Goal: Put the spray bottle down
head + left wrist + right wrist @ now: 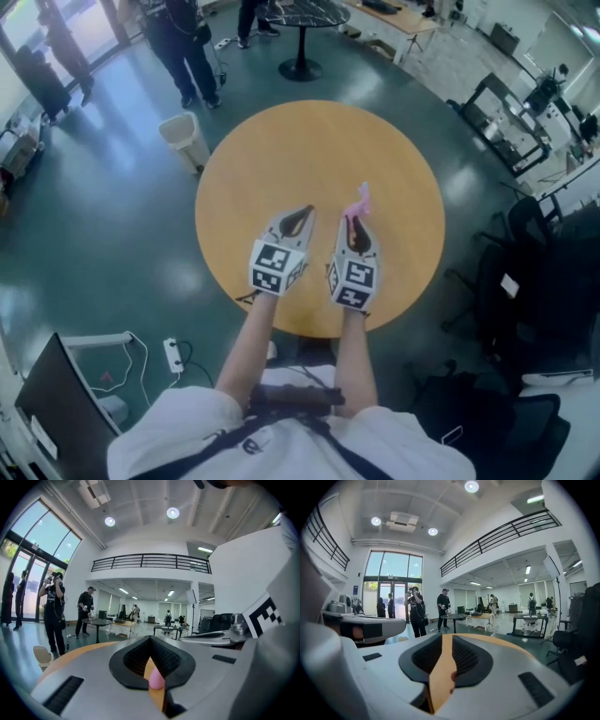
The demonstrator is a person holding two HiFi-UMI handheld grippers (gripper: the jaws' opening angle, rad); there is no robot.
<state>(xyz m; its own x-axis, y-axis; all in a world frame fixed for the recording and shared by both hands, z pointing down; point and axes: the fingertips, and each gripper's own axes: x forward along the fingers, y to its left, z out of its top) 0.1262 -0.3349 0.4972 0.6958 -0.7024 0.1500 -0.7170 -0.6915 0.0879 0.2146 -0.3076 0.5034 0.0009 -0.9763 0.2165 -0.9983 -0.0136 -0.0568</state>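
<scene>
The round wooden table (281, 150) lies below both grippers, which are held side by side above its near half. Only the pink top of the spray bottle (362, 197) shows, just past the tip of my right gripper (356, 217), apart from its jaws. The right gripper's (443, 637) jaws stand a narrow slit apart, with nothing between them but the table seen below. A sliver of the bottle (453, 674) peeks past its right jaw. My left gripper (307, 210) has its fingertips together and holds nothing. Behind the tips of the left gripper (150, 638), the pink bottle top (156, 679) shows through a gap.
A white bin (186, 137) stands on the floor left of the table. People stand at the far left (187, 47) near a small dark round table (302, 19). Desks and dark chairs (525, 234) fill the right side.
</scene>
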